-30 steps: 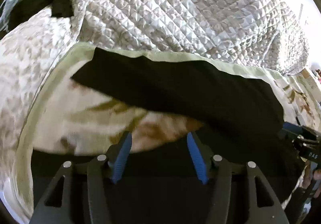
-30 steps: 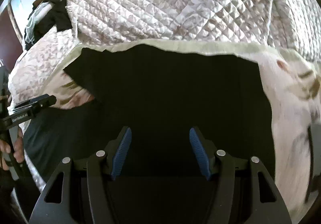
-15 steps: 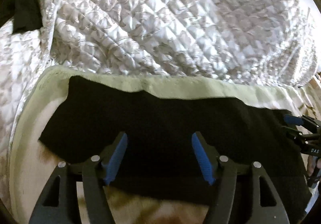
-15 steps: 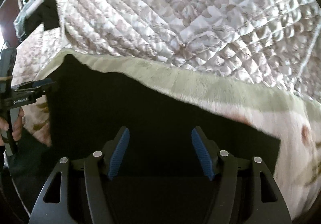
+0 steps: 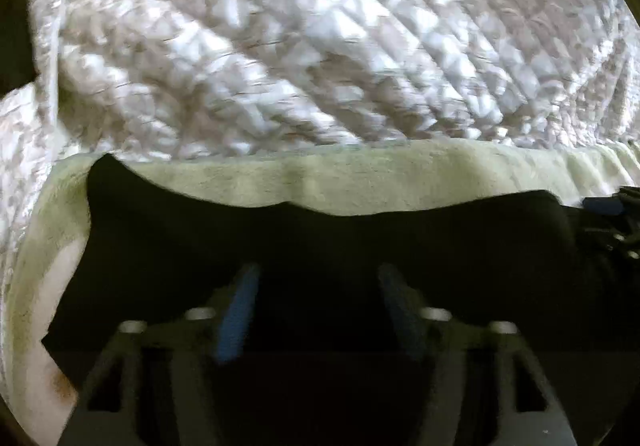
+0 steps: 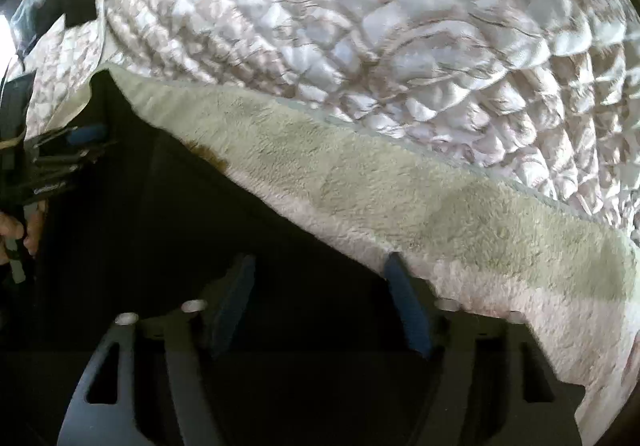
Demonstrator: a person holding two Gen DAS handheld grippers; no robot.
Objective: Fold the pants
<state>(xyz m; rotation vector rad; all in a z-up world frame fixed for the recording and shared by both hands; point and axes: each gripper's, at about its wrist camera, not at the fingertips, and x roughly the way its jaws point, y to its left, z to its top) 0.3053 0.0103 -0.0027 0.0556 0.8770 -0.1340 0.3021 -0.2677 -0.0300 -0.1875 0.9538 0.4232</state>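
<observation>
Left wrist view:
Pants: black pants [image 5: 320, 238] are lying on a pale green fleece blanket [image 5: 360, 182], a quilted bedspread [image 5: 320, 38] beyond it.
Left gripper [image 5: 316, 302]: jaws are closing over the dark cloth; a pinch cannot be told.

Right wrist view:
Pants: they are filling the lower left, their far edge on the blanket.
Right gripper [image 6: 320, 298]: jaws are closing above the pants; a grasp cannot be told.
Person's hand [image 6: 16, 230]: it is holding the left gripper's handle at the left edge.

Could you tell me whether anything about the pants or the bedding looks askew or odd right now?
Only the far edge of the black pants: it runs wavy against the green blanket and slants in the right wrist view. The quilt is merely rumpled.
</observation>
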